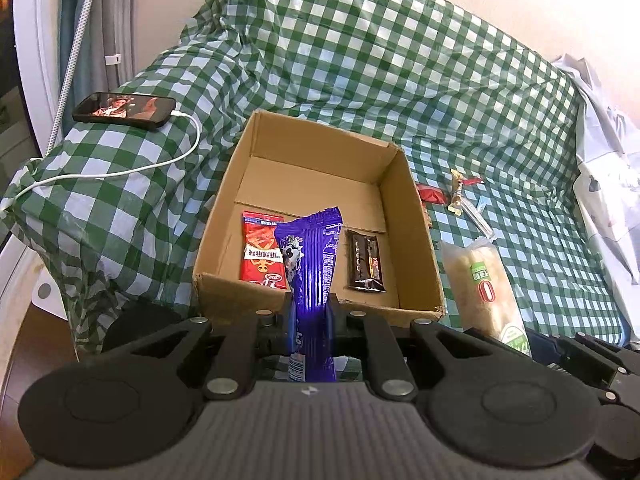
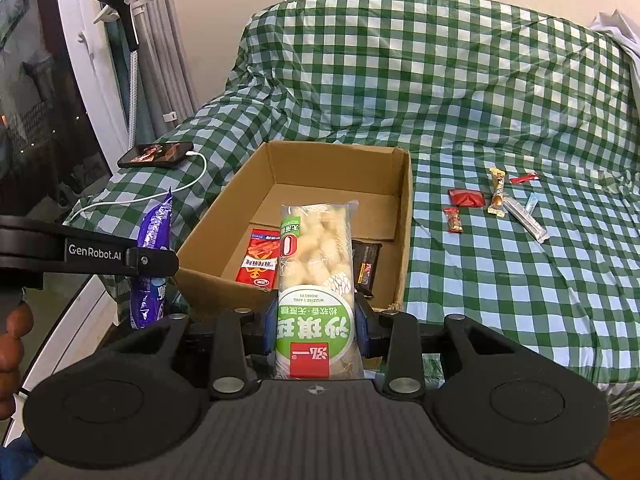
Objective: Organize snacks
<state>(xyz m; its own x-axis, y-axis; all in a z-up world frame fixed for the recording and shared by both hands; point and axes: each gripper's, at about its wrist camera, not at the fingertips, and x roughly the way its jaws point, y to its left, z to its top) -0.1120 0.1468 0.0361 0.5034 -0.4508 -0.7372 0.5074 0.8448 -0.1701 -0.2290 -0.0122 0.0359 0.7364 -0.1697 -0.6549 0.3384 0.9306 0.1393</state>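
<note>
Cardboard box (image 1: 320, 184) sits open on a green-checked cloth (image 1: 400, 60), its near wall just ahead of both grippers. Inside, on the floor near the front: a red packet (image 1: 262, 254) at left and a dark brown bar (image 1: 365, 262) at right, apart from each other.

Left gripper (image 1: 310, 312): jaws narrow, clamped on a purple packet (image 1: 312, 264) that stands upright, its top over the box's near edge. In the right wrist view the same packet (image 2: 150, 256) shows left of the box.

Right gripper (image 2: 316, 320): jaws partly closed on a green-and-clear pastry pack (image 2: 316, 280), held upright with its top over the box's front. In the left wrist view the pack (image 1: 484, 284) appears just right of the box.

Loose small snacks (image 2: 496, 200) lie on the cloth right of the box, well apart from it.

A phone (image 1: 124, 110) with a white cable (image 1: 120, 172) rests on the cloth at far left. A hand (image 2: 12, 340) is partly visible at the left edge of the right wrist view.
</note>
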